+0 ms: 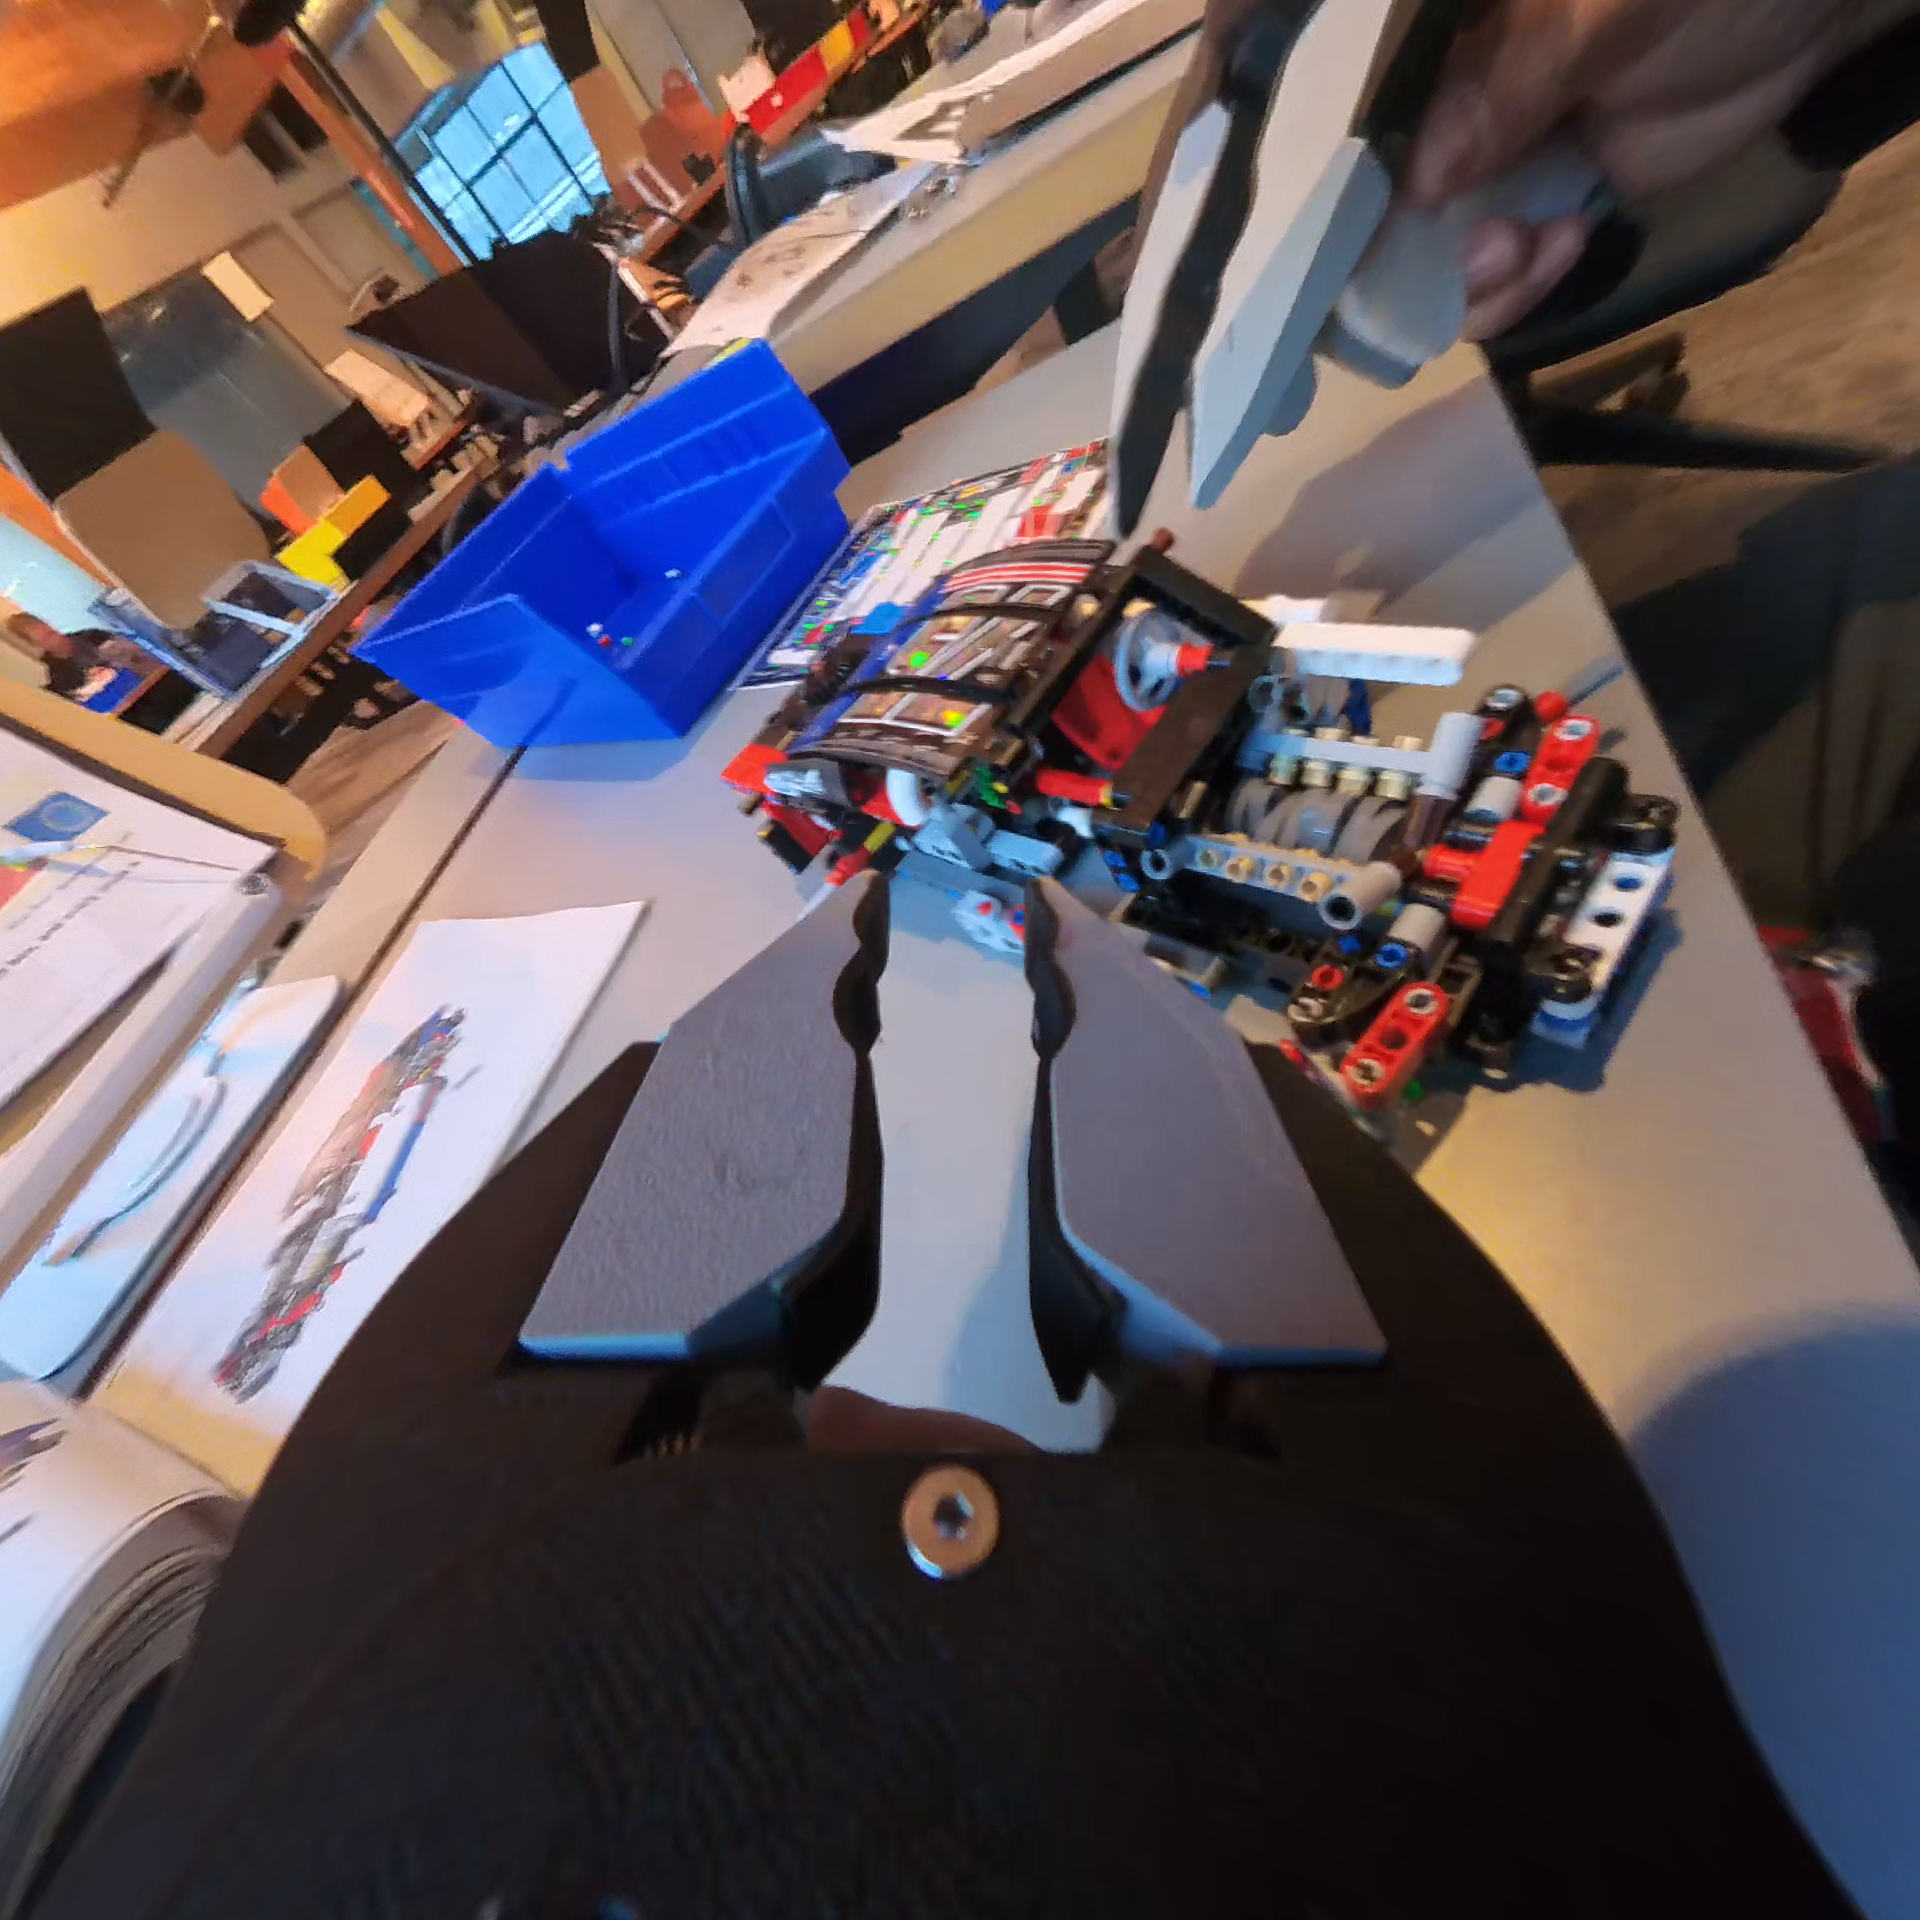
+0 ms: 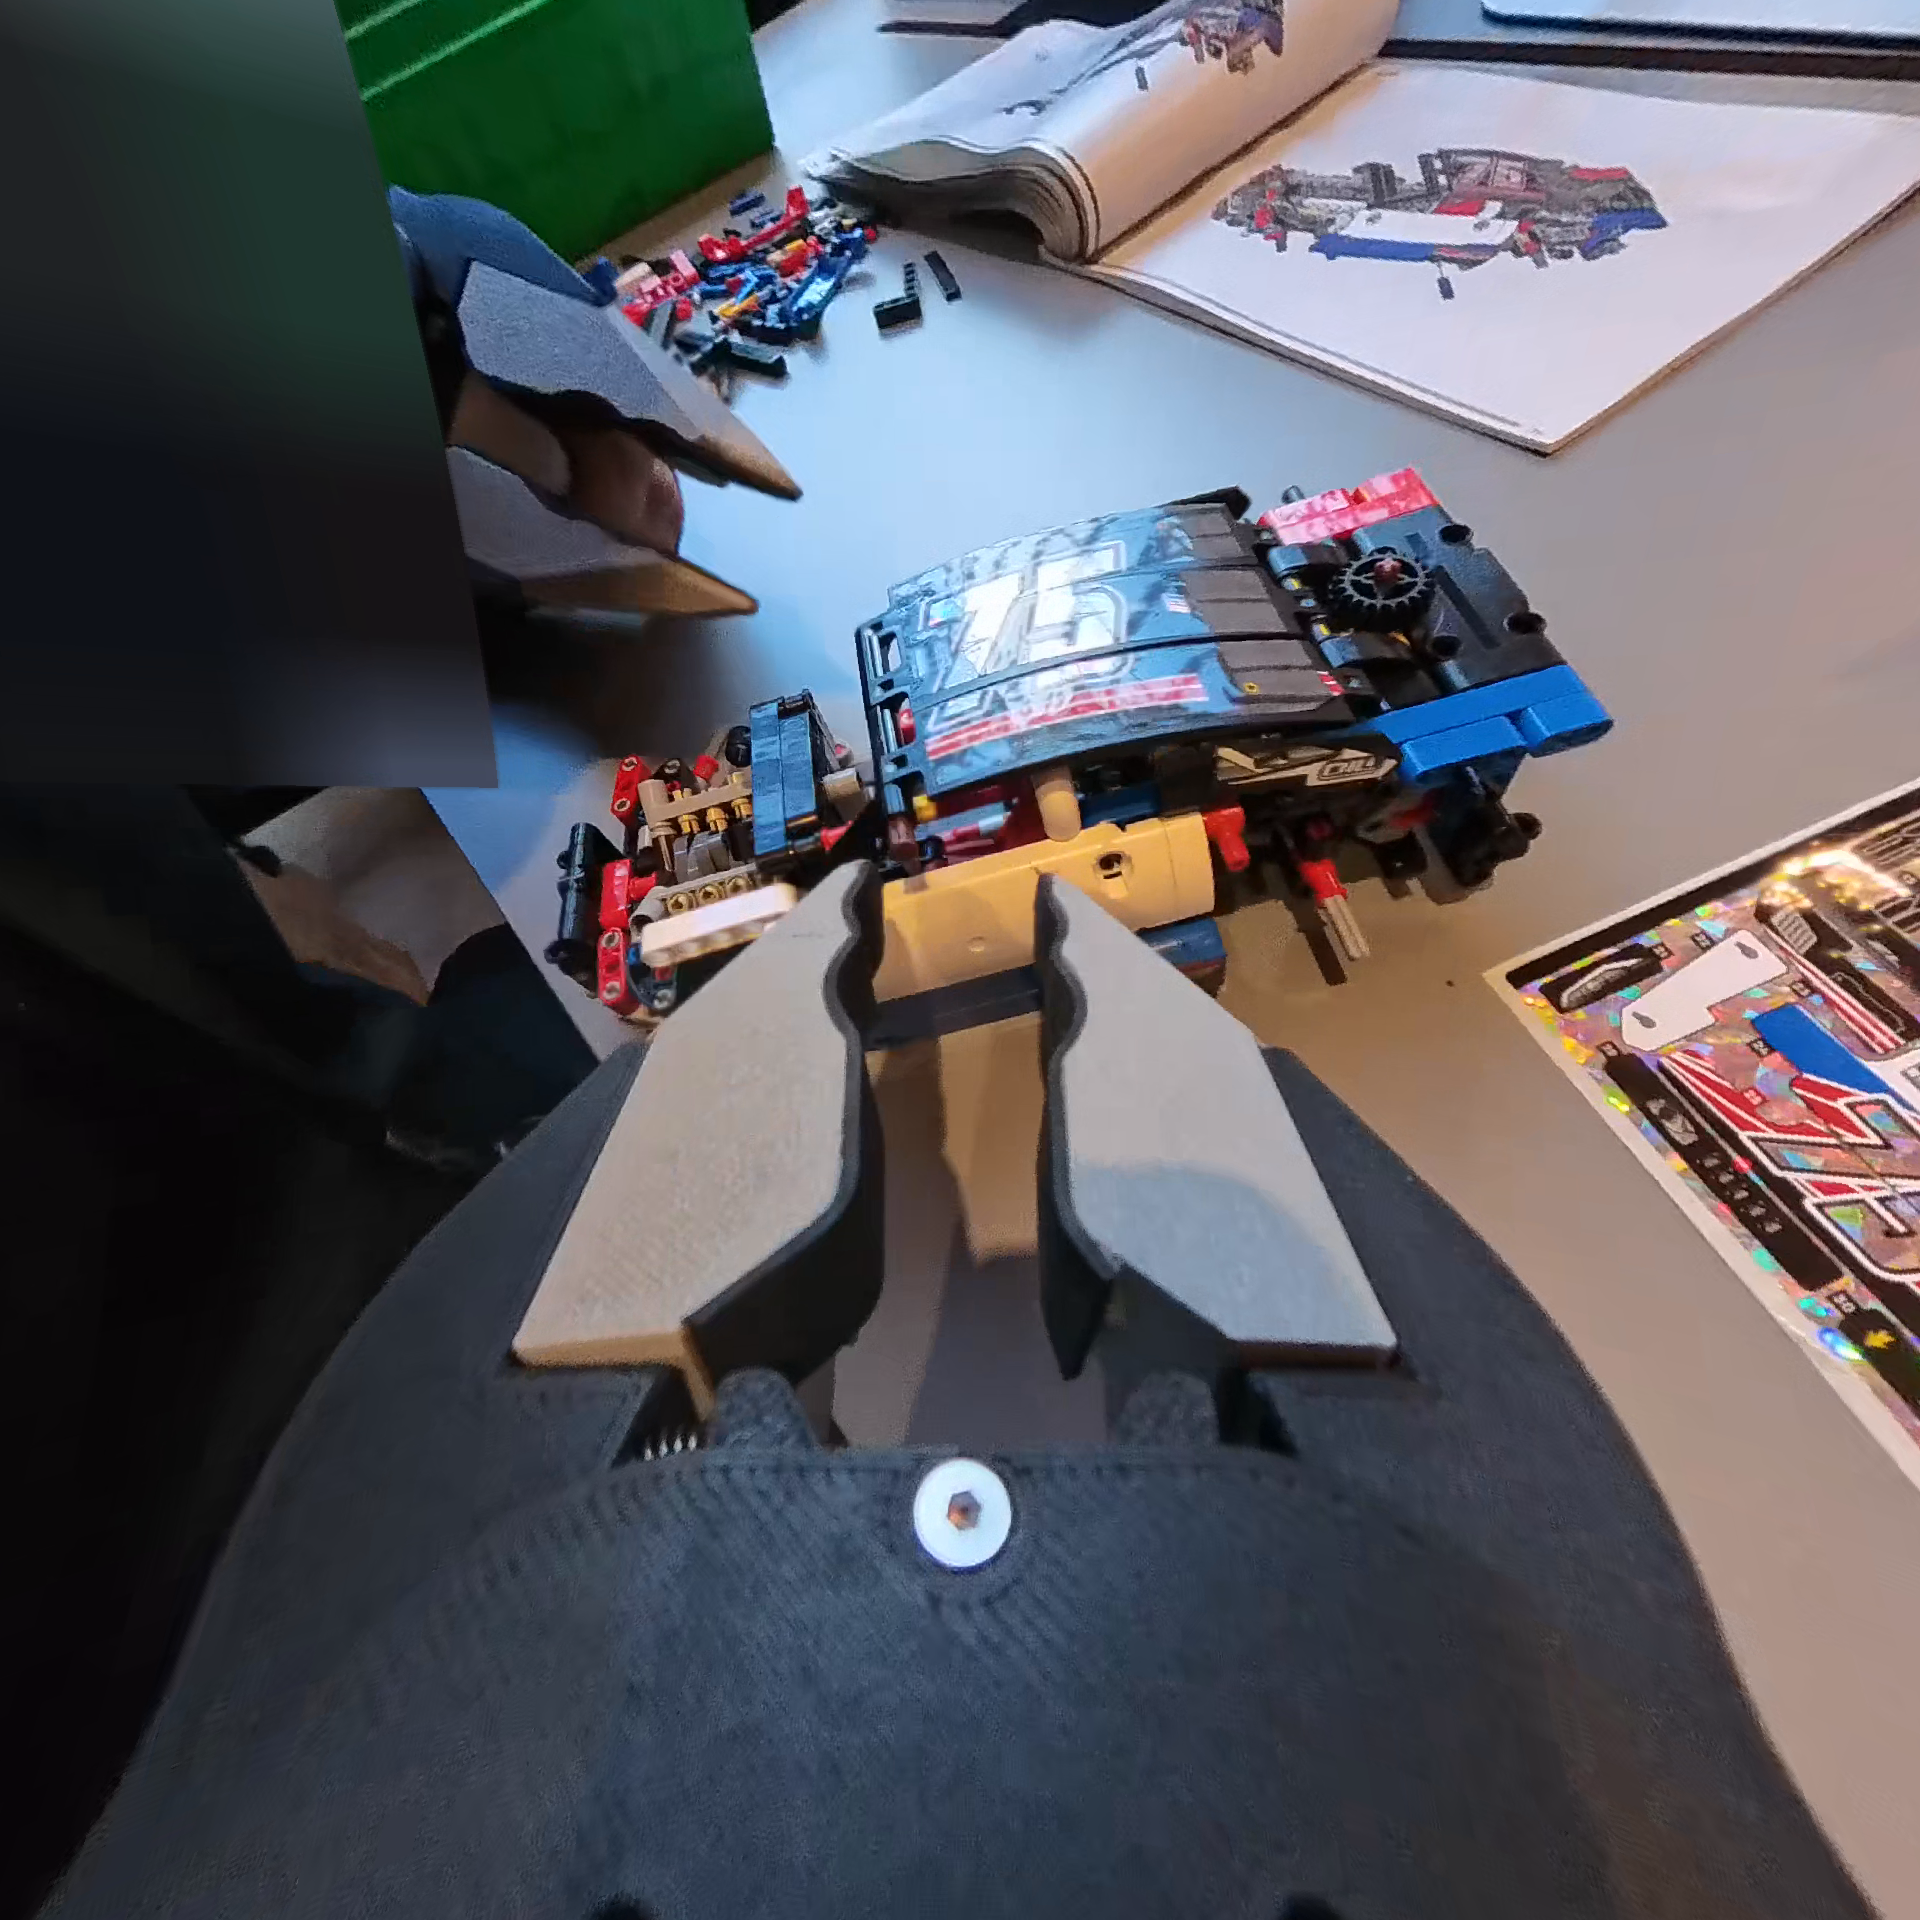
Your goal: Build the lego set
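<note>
A partly built Lego car (image 1: 1143,769) with a dark stickered roof, red seat and exposed engine rests on the grey table (image 1: 1538,1299). My left gripper (image 1: 956,904) is open and empty, its tips just short of the car's near side. My right gripper (image 1: 1164,504) hangs above the car's far edge, open. In the right wrist view the car (image 2: 1143,686) lies ahead, and my right gripper (image 2: 951,894) is open and empty, with its tips close to the car's cream side panel. The left gripper (image 2: 774,545) shows at the left, open, beside the car's engine end.
A blue bin (image 1: 623,582) and a sticker sheet (image 1: 966,520) lie beyond the car. An open instruction booklet (image 2: 1455,239), a pile of loose pieces (image 2: 748,270), a green box (image 2: 561,94) and the sticker sheet (image 2: 1766,1060) surround it. The table edge runs at the right (image 1: 1558,499). My hands' fingertips stand some 12 cm from each other.
</note>
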